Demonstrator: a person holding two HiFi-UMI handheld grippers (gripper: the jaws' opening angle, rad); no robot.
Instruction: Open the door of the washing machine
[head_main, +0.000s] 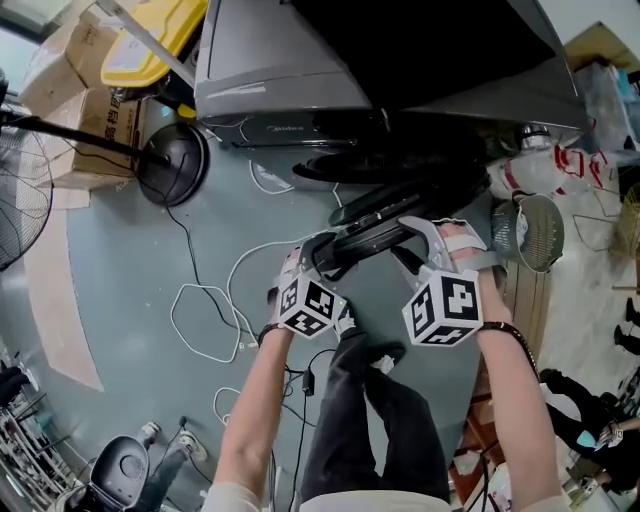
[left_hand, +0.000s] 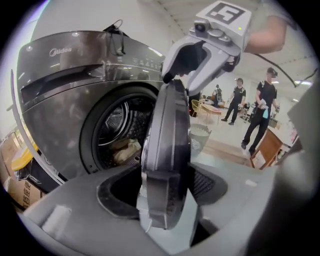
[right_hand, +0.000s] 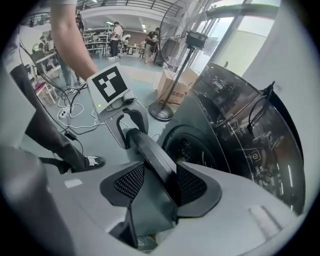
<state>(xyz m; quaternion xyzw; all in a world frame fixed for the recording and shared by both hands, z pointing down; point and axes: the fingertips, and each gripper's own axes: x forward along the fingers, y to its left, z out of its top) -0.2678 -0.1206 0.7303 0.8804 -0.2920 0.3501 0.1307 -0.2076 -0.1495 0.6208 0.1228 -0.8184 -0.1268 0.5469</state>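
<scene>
A dark grey front-loading washing machine (head_main: 280, 70) (left_hand: 75, 85) (right_hand: 235, 115) stands at the top of the head view. Its round door (head_main: 400, 215) (left_hand: 165, 165) (right_hand: 150, 150) is swung out from the drum opening (left_hand: 117, 135), where some laundry shows. My left gripper (head_main: 320, 250) (left_hand: 162, 192) straddles the door's rim with space beside the pads, so it is open. From the other side, my right gripper (head_main: 420, 235) (right_hand: 155, 182) has both mesh pads against the rim. Each gripper also appears in the other's view: the right gripper (left_hand: 200, 55) and the left gripper (right_hand: 127, 120).
A standing fan's round base (head_main: 170, 160) and cardboard cartons (head_main: 80, 110) sit left of the machine. White cables (head_main: 210, 320) loop over the floor. A mesh basket (head_main: 535, 230) lies at the right. The person's leg and shoe (head_main: 370, 360) are below the grippers. People (left_hand: 260, 110) stand far off.
</scene>
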